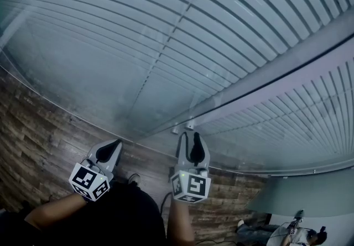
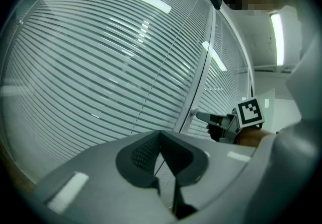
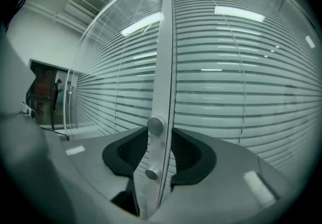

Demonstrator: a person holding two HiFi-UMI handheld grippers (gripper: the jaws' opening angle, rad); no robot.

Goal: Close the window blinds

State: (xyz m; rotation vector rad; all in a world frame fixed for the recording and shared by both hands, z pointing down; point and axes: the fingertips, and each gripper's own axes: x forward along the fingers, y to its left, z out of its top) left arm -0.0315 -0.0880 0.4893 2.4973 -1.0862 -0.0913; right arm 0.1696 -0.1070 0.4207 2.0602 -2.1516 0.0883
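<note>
Two knobs (image 3: 155,125) sit on the post (image 3: 163,57) between two blinds (image 3: 241,77).

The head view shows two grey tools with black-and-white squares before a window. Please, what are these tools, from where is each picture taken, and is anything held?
No robot here: a person holds a gripping tool in each hand; the patterned cube is part of it. The head view comes from a camera on the person's head, facing the blinds. The other two views come from cameras riding on the tools. The left gripper is shut and empty. The right gripper is open, its fingers on either side of a round knob on the metal post, seemingly not clamping it.
</note>
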